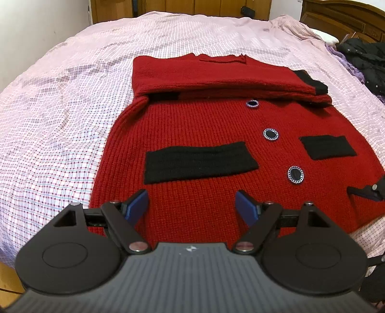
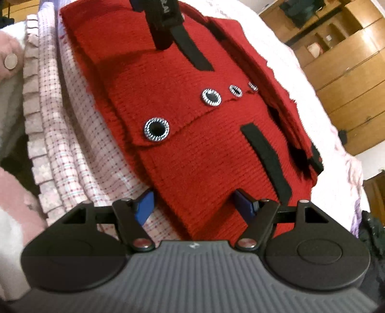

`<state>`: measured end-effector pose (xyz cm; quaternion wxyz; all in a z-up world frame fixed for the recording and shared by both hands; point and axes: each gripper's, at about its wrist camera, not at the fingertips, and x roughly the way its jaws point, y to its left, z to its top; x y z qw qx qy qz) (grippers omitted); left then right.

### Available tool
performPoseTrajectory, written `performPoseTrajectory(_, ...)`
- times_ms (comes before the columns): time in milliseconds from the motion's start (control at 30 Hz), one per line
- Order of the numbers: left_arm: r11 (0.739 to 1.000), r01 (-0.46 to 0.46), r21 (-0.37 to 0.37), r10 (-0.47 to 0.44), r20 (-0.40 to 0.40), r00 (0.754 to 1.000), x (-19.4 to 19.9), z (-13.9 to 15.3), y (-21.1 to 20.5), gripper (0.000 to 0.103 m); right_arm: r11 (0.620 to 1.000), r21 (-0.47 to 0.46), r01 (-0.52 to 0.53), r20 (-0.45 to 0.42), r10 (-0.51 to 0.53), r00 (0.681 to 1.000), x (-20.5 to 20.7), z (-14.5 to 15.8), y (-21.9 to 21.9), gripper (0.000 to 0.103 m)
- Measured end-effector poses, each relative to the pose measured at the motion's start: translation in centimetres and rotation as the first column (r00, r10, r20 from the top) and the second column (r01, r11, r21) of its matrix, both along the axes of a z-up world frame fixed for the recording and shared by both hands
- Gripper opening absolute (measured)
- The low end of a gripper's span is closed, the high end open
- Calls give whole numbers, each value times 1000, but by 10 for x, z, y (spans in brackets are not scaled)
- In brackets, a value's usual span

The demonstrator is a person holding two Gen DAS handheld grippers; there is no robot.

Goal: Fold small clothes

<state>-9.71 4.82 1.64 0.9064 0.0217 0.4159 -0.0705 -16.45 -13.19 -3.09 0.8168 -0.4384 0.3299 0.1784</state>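
Note:
A red knit cardigan with black pocket patches and silver-rimmed black buttons lies flat on the checked sheet. Its sleeves are folded across the far end. My left gripper hovers open over the near hem, with nothing between its fingers. My right gripper is open at the cardigan's hem corner. The red edge lies between its blue fingers, and the pads do not press on it. One of its fingers shows at the right edge of the left wrist view.
Dark clothes are piled at the bed's far right beside a wooden headboard. Wooden cabinets stand beyond the bed. Pink and white bedding with a ruffled sheet edge lies left of the cardigan.

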Motion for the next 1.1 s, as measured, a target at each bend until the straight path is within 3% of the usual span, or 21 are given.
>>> performPoseTrajectory(567,999,44,-28,-44,13,999,-9,14,-7,83,984,172,48,194,-82,978,2,39,-13,72)
performPoseTrajectory(867,987,149,-65,-148,30,989,-36,29,-7,87,939,320,127,173,-190,966,18,55,-27,72)
performPoseTrajectory(1100,968,247,-38,-245,49,968,-62,35,-9,90,902,395,174,138,-245,960,29,61,-34,72)
